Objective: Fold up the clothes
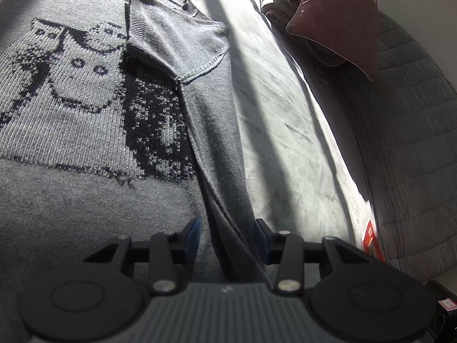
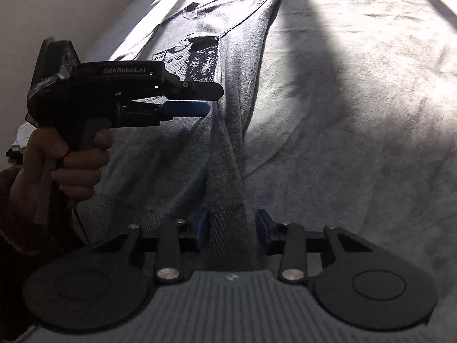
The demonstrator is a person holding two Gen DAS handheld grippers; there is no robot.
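Two grippers work over one bed (image 2: 357, 100), its pale sheet taking up most of both views and lit by a hard band of sun. Against the far edge, in the left wrist view, sits a quilted grey headboard (image 1: 414, 143) with a maroon pillow (image 1: 337, 14) propped on it, well apart from the work.

Spread flat on the sheet is the grey knitted sweater (image 1: 85, 114), front up, with a dark cat pattern across the chest. One sleeve is folded inward over the body, so a long straight folded edge runs down that side; laying it flat like this gives a clean line to fold along, which suggests the fold is partly done.

Along that edge both tools are placed, probably to lift the side as one strip. My left gripper (image 1: 228, 240) has its blue pads either side of the raised ridge of cloth, a gap visible on each side, so it reads as released, not yet pinching. My right gripper (image 2: 231, 228) straddles the ribbed hem end of the same edge, also unclenched. The person's left hand (image 2: 71, 154) grips the handle.
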